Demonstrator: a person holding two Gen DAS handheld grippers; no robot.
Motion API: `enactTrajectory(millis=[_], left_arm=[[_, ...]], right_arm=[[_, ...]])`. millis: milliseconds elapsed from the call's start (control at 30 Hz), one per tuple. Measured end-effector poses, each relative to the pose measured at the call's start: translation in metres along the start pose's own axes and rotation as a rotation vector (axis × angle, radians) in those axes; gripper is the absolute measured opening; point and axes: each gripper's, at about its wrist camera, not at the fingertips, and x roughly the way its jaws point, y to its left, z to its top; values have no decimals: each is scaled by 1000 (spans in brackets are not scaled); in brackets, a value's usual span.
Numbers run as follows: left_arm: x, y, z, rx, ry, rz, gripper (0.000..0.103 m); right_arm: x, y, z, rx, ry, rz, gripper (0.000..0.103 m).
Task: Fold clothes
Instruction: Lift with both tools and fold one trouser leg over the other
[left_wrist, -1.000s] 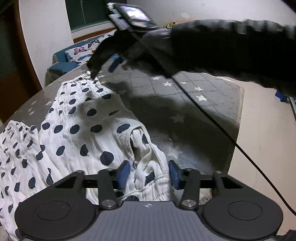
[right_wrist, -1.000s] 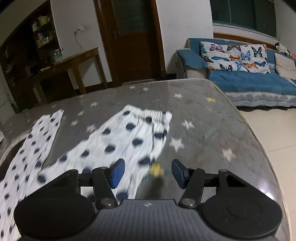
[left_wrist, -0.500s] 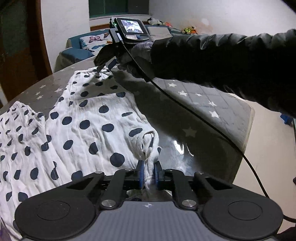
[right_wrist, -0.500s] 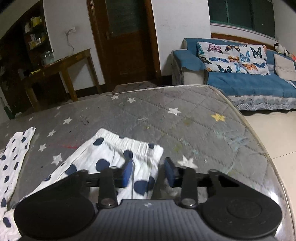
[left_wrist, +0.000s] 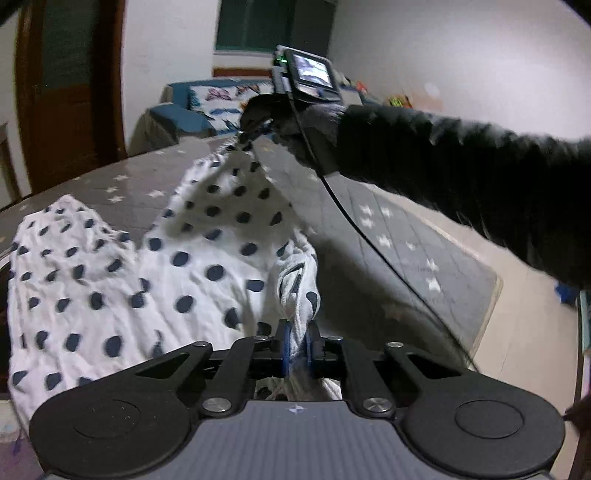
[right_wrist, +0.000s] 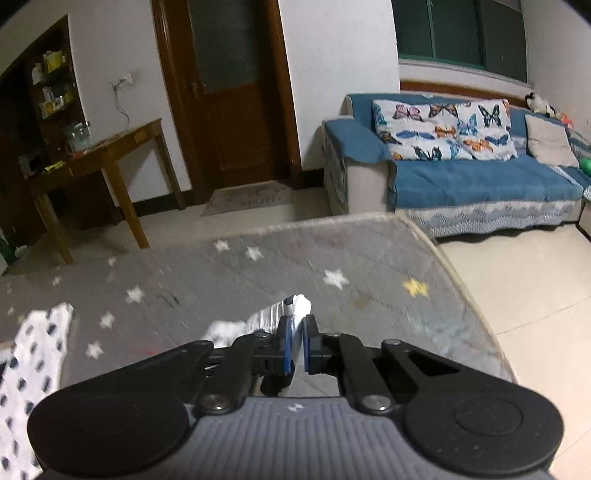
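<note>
White trousers with dark blue polka dots (left_wrist: 155, 266) lie on a grey star-patterned table cover (left_wrist: 406, 236). My left gripper (left_wrist: 296, 349) is shut on the near end of the waistband and holds it raised. My right gripper (right_wrist: 294, 349) is shut on the far end of the waistband (right_wrist: 295, 306); in the left wrist view it (left_wrist: 255, 127) holds that corner up above the table. One trouser leg (right_wrist: 33, 354) lies flat at the left of the right wrist view.
The table edge (right_wrist: 461, 280) curves off to the right, with tiled floor beyond. A blue sofa (right_wrist: 480, 184) with butterfly cushions stands behind, a wooden side table (right_wrist: 99, 158) and door at the left. A black cable (left_wrist: 354, 221) hangs from the right gripper.
Both grippers closed on the waistband, the left first, then the right, and both lifted it off the table. The cloth between them now hangs raised.
</note>
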Motion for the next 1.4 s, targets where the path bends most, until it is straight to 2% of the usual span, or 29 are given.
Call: enactTrajectory(millis=[200,500,667,800,933,1133,1300,1400], left_arm=[[-31,28,-7,-121,-67,25,8],[-76,89,-38,-296,-123,92,8],[-92,115,-57,-371,-133,110,8],[-98,127,-70,-412,-125,123,8],[-97,136,-82,-450,-103,144,8],[-99,135,-92,-459,-73,168,9],[-107,129,-90,-413,-71,195,14],[-112,128,-91,-391,-70,210,22]], right_arm=[[-9,57,31,-56,-38,34,5],[17,195,59,-153,-50,105,5],[45,279,51,-238,-19,141,5],[67,339,31,-324,16,163,5],[88,383,9,-367,75,219,7],[81,404,-2,-395,100,309,13],[41,386,-2,-493,92,336,24],[9,363,-10,-549,99,344,32]])
